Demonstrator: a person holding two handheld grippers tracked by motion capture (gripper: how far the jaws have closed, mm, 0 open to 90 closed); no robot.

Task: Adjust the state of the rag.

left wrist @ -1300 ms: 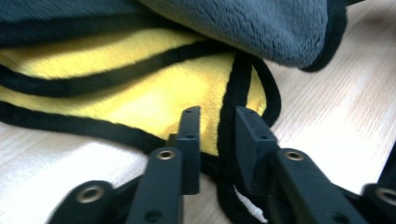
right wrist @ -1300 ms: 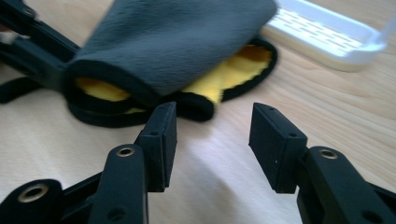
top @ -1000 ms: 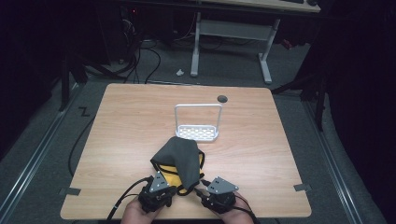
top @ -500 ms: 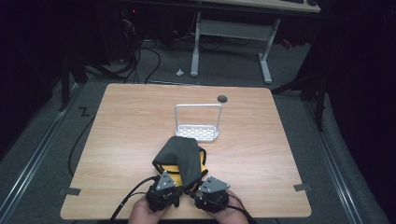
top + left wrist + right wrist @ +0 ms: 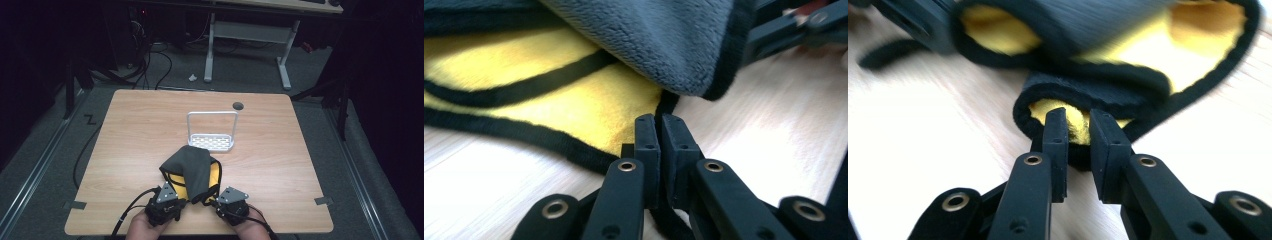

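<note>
From the high view I see the cloth [image 5: 192, 172], grey on one face and yellow on the other with black trim, lying crumpled near the near edge of the wooden table [image 5: 125, 130], a little left of centre. My left gripper [image 5: 172, 199] sits at its near left corner and my right gripper [image 5: 214, 201] at its near right corner, both low at the table edge with a hand behind each. Farther off, just beyond the cloth, a white wire rack [image 5: 211, 131] stands upright, and a dark round hole [image 5: 238, 106] marks the far side of the table.

That view is too coarse to read the jaws; the gripper views settle it. In the left gripper view the left gripper [image 5: 660, 125] is clenched tight, its jaws meeting right at the black hem of the cloth [image 5: 574, 90], with the grey layer folded over the yellow one beyond. In the right gripper view the right gripper [image 5: 1079, 125] pinches a rolled, hemmed edge of the cloth [image 5: 1088, 90], yellow pile showing between the jaws. The left view also catches the other gripper at far right.
</note>
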